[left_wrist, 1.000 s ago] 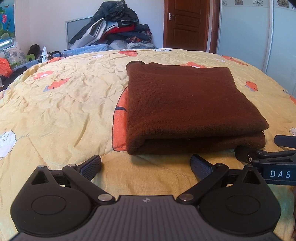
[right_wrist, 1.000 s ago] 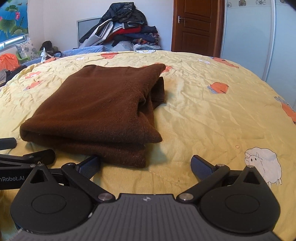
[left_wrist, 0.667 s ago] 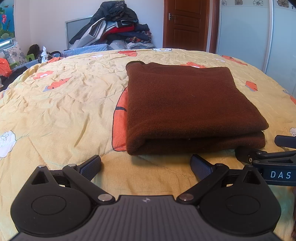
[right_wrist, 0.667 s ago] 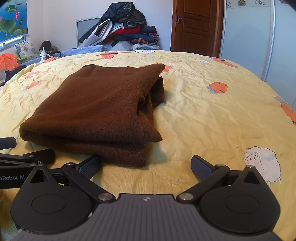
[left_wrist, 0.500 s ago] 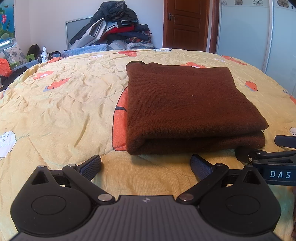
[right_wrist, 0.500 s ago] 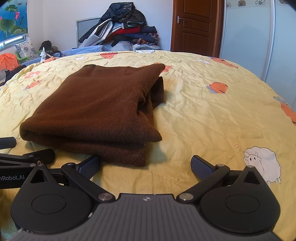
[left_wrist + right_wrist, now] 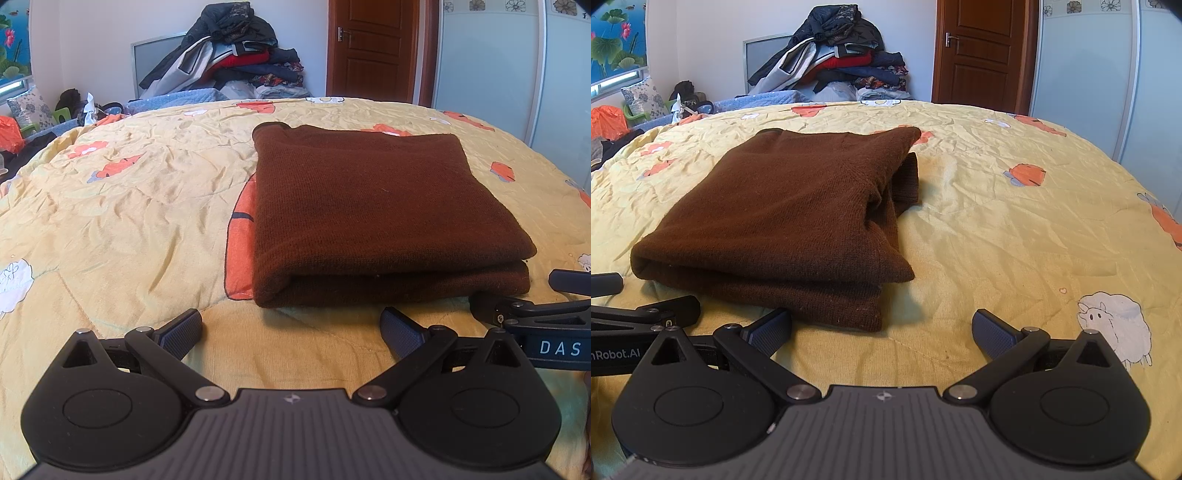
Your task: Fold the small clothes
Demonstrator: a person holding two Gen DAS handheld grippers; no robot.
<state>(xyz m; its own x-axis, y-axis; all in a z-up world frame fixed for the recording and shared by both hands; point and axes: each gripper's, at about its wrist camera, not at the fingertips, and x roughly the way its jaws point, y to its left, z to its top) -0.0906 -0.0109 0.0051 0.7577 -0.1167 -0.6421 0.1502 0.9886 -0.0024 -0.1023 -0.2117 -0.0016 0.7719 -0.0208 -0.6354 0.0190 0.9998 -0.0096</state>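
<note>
The left gripper (image 7: 291,325) has its fingers (image 7: 183,326) wide apart with nothing between them, low over the bed (image 7: 110,221). The right gripper (image 7: 882,326) is the same: fingers (image 7: 991,330) spread, empty, just beside its partner. Just in front of both lies the brown sweater (image 7: 369,206), folded into a neat thick rectangle on the yellow quilt. To my judgement the folding of this piece is finished; only putting it aside or taking another piece may remain. The layers under the top fold are hidden. The pile of clothes (image 7: 842,62) beyond the bed is too tangled to tell apart.
</note>
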